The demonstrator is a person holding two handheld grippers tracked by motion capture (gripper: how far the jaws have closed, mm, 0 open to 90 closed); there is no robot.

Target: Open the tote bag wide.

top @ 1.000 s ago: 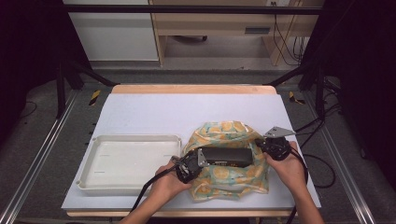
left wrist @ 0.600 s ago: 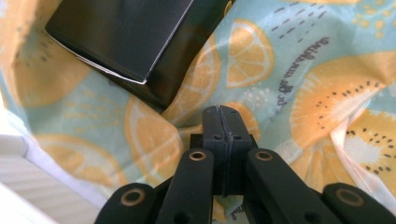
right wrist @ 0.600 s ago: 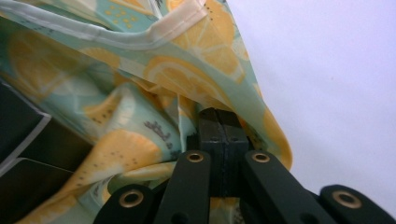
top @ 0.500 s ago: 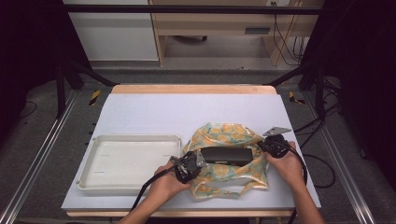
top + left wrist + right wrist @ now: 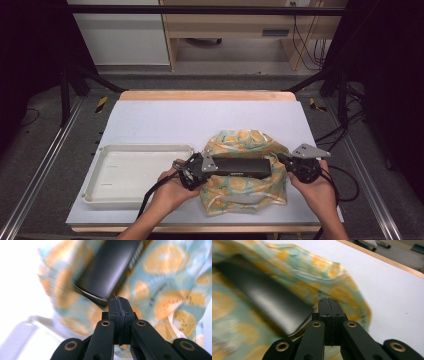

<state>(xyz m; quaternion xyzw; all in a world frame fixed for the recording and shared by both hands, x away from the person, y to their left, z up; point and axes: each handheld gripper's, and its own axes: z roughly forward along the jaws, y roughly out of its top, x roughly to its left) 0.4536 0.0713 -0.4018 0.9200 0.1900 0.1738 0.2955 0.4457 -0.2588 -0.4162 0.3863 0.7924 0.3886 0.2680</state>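
There's pale print on the black box (image 5: 240, 166) and small text on the orange-slice bag (image 5: 247, 172), but both are too blurry to read. The box lies flat on the bag, on the mat (image 5: 200, 120) right of the tray (image 5: 135, 172). It sits between the left gripper (image 5: 209, 165) and right gripper (image 5: 281, 157), one at each end. Both have jaws clenched together with nothing between them.

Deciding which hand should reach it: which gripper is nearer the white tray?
Left. The left gripper sits just off the white tray's right edge; the right gripper is beyond the orange-print bag.
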